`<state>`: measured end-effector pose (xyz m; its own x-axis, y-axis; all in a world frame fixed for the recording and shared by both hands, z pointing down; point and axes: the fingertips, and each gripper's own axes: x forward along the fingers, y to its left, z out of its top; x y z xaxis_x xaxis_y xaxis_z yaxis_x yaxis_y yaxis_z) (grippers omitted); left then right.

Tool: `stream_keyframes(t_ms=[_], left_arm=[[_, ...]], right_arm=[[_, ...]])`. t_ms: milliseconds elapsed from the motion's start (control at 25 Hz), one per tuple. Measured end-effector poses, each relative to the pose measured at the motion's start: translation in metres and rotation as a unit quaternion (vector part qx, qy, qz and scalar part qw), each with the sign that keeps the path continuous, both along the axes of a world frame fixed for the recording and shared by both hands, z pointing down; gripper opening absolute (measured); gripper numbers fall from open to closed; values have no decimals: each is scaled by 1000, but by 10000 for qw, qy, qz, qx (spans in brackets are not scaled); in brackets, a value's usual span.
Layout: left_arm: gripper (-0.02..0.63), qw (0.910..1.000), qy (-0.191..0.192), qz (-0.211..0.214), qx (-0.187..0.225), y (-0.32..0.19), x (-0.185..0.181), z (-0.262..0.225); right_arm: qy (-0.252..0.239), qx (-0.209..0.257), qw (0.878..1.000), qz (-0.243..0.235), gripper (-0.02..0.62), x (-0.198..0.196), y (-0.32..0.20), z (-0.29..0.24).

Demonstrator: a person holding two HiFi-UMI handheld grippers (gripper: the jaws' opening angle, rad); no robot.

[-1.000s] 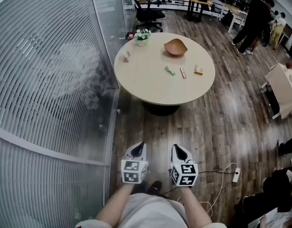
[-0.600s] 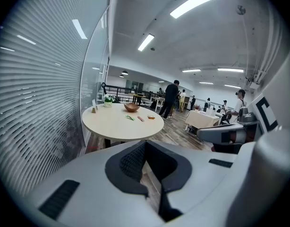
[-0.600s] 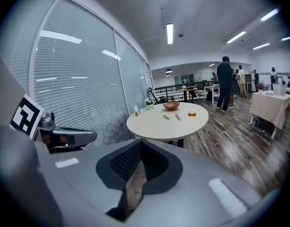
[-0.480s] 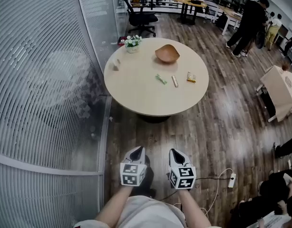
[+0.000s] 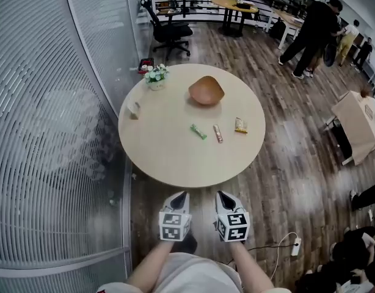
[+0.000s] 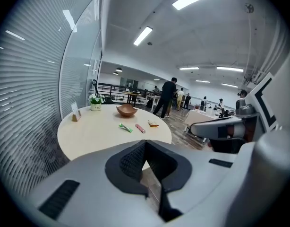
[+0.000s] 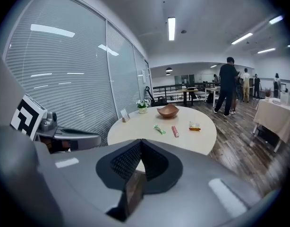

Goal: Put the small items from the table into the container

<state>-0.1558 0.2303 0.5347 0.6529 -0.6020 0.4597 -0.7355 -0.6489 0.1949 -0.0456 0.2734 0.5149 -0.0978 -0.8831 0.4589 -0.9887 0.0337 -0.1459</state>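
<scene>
A round beige table (image 5: 169, 157) holds a wooden bowl (image 5: 206, 90) toward its far side. In a row nearer me lie a green packet (image 5: 198, 132), a reddish bar (image 5: 218, 133) and a yellow packet (image 5: 240, 125). My left gripper (image 5: 179, 195) and right gripper (image 5: 224, 195) hang side by side over the floor, just short of the table's near edge. Both are shut and hold nothing. The left gripper view shows the bowl (image 6: 126, 110) and the green packet (image 6: 125, 127) beyond its closed jaws. The right gripper view shows the bowl (image 7: 168, 111) and the reddish bar (image 7: 174, 131).
A flower pot (image 5: 155, 77) and a small card stand (image 5: 134, 110) sit at the table's left side. A glass wall with blinds (image 5: 53, 133) runs along the left. An office chair (image 5: 166, 26) stands behind the table, several people (image 5: 309, 29) at the back right. A power strip (image 5: 292, 246) lies on the floor.
The table has drawn closer and lower in the head view. Both grippers have come forward together to its near edge, still shut and empty.
</scene>
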Motion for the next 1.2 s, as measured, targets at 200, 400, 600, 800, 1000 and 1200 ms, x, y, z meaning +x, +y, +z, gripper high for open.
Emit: stream_keyframes(t_ms=[200, 400, 600, 800, 1000, 1200], left_arm=[[6, 9999, -37, 78, 57, -66, 27, -8], [6, 9999, -90, 30, -48, -118, 50, -3], [6, 9996, -140, -164, -194, -171, 79, 20], [6, 9978, -204, -508, -361, -227, 107, 38], [6, 9930, -270, -1067, -428, -262, 113, 35], [6, 9862, -308, -1556, -467, -281, 103, 35]], right_arm=[[73, 15, 9999, -113, 2, 17, -68, -4], [69, -89, 9997, -209, 2, 37, -121, 5], [80, -188, 9987, -457, 3, 65, -183, 30], [131, -330, 9942, -1012, 3, 92, -254, 50], [343, -604, 9814, -1787, 27, 99, -307, 75], [799, -1031, 9583, -2543, 83, 87, -339, 123]])
